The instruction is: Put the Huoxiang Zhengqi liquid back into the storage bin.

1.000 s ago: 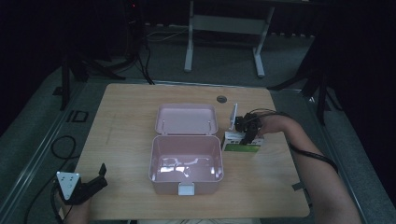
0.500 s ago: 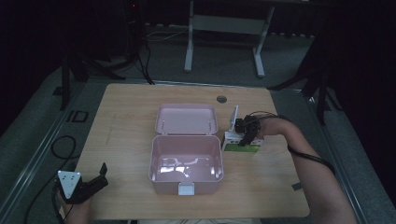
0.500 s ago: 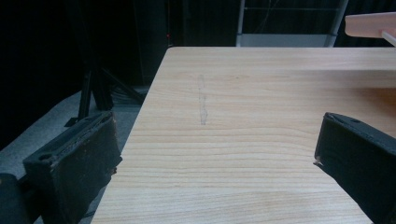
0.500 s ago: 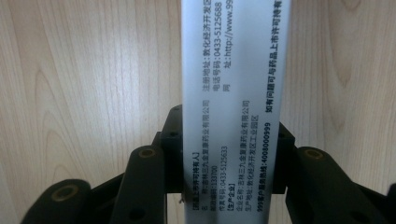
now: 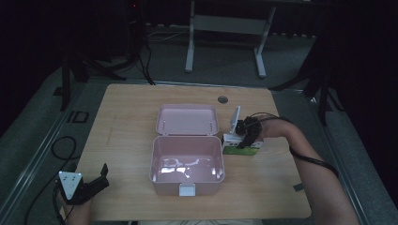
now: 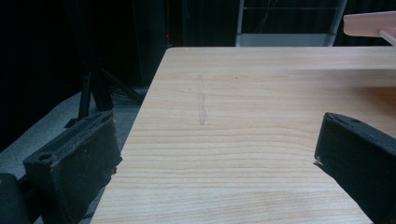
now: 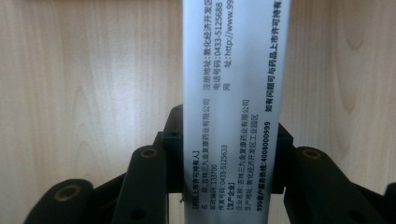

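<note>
Both jaws of the right gripper (image 5: 245, 136) have just been closing and are now clamping the white medicine box (image 7: 236, 93), which is sitting on the table (image 5: 126, 117) just right of the open pink case (image 5: 187, 161). Lifting looks next. The left gripper (image 5: 89, 185) is idling, jaws apart.

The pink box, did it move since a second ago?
No. The pink box sits in the same spot on the table, its open lid toward the small round hole near the far edge.
</note>
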The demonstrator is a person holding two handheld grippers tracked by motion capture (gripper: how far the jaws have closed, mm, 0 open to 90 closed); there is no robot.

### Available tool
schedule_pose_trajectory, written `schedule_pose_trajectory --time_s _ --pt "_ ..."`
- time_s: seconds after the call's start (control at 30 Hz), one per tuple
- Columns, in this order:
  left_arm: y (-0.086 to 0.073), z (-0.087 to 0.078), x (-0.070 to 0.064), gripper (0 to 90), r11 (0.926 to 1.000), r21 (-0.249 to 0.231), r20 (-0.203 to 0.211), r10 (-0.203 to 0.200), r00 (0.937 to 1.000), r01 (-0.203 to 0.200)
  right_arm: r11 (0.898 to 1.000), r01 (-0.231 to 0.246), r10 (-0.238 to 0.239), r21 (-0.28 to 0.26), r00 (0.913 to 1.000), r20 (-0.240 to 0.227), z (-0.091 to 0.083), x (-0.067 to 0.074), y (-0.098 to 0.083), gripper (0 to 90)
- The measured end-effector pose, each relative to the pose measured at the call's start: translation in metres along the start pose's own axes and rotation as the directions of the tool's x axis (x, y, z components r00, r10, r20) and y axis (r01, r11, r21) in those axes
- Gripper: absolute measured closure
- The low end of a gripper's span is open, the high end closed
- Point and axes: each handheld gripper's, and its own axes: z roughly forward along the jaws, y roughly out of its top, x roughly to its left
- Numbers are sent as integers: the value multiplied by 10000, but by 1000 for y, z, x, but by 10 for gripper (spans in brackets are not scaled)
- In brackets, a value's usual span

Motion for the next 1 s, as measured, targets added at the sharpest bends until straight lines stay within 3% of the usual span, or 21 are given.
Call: schedule_pose_trajectory --time_s 0.17,0.33,0.67,0.87,1.0 --pt "0 0 0 2 10000 1 7 -22 10000 22 9987 -406 406 315 9992 10 -4 12 -2 623" --pt "0 0 1 2 10000 9 3 -19 10000 19 9961 -834 835 298 9965 -31 -10 26 -11 623" --pt "0 0 1 2 10000 30 -12 -4 10000 4 9900 -1277 1258 598 9914 354 -29 54 -21 622" --pt "0 0 1 2 10000 19 2 -8 10000 8 9902 -1214 1183 698 9919 460 -48 66 -16 622" --pt "0 0 1 2 10000 0 3 -26 10000 26 9922 -1029 988 704 9934 592 -71 77 -7 622"
